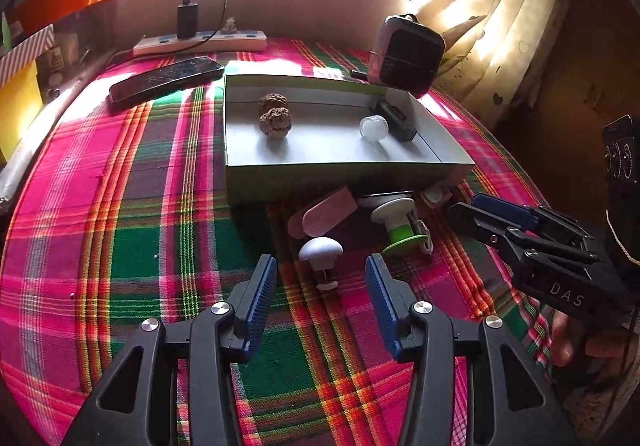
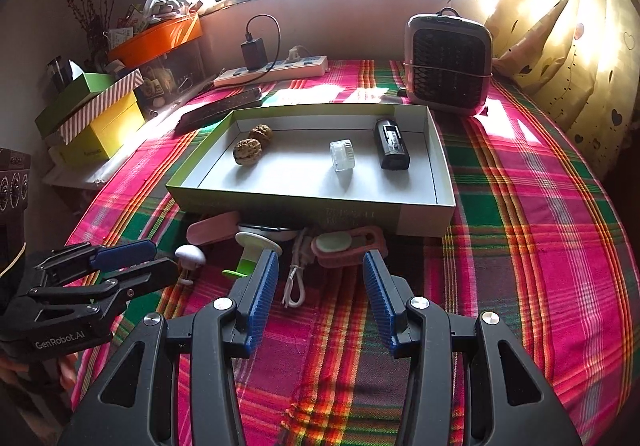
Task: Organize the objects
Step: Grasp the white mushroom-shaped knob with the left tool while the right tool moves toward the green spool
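Observation:
A shallow white box (image 1: 340, 176) (image 2: 280, 202) on the plaid cloth holds two walnuts (image 1: 274, 120) (image 2: 248, 151), a clear cap (image 1: 373, 128) (image 2: 342, 155) and a black device (image 1: 398, 120) (image 2: 391, 144). In front of it lie a white mushroom-shaped knob (image 1: 321, 252) (image 2: 190, 256), a white-and-green spool (image 1: 398, 224) (image 2: 254, 252), a pink flat piece (image 1: 324, 214) (image 2: 212, 230), a pink case (image 2: 348, 246) and a white cable (image 2: 296, 278). My left gripper (image 1: 322, 270) is open just before the knob. My right gripper (image 2: 320, 266) is open before the cable and pink case.
A phone (image 1: 166, 78) lies left of the box. A power strip with a charger (image 1: 200, 40) sits at the back. A small heater (image 2: 448, 66) stands at the back right. Stacked boxes (image 2: 92, 114) sit off the left edge. Curtains hang right.

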Available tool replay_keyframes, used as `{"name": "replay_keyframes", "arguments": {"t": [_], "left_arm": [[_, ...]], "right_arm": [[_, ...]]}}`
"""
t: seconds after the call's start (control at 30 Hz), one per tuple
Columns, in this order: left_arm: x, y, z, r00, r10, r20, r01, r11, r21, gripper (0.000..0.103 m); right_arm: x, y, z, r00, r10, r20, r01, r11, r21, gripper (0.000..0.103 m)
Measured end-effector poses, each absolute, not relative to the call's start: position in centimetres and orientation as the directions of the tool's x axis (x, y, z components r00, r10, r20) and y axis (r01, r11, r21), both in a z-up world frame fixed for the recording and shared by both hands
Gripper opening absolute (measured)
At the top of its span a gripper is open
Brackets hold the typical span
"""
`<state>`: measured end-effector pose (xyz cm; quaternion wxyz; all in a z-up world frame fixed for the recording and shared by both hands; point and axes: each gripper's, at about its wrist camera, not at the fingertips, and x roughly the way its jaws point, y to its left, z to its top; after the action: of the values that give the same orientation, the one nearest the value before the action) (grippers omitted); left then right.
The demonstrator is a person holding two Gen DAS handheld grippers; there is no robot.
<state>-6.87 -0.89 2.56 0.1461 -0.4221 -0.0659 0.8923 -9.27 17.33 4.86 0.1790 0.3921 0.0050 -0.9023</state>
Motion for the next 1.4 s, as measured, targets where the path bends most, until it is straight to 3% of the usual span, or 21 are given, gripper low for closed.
{"name": "replay_keyframes", "arguments": {"t": [0.73,1.1,1.4], "left_arm": [[-9.0,0.1,1.2,-0.605,0.253,-0.755,-0.184,-0.967,-0.176,0.044],[-8.9,-0.9,1.1,-0.614,0.237,-0.753,-0.176,-0.971,-0.162,0.02],[-8.1,-2.5,1.1,-0.621,0.233,-0.748,-0.142,-0.973,-0.184,0.02]], "right_arm": [[-9.0,17.2,3.9,-0.612,-0.304,-0.73,0.316,-0.94,0.126,0.046],[-9.0,16.0,4.1,-0.609,-0.298,-0.735,0.327,-0.939,0.11,0.046],[-8.9,14.2,4.5,-0.601,-0.332,-0.727,0.365,-0.923,0.12,0.046]]}}
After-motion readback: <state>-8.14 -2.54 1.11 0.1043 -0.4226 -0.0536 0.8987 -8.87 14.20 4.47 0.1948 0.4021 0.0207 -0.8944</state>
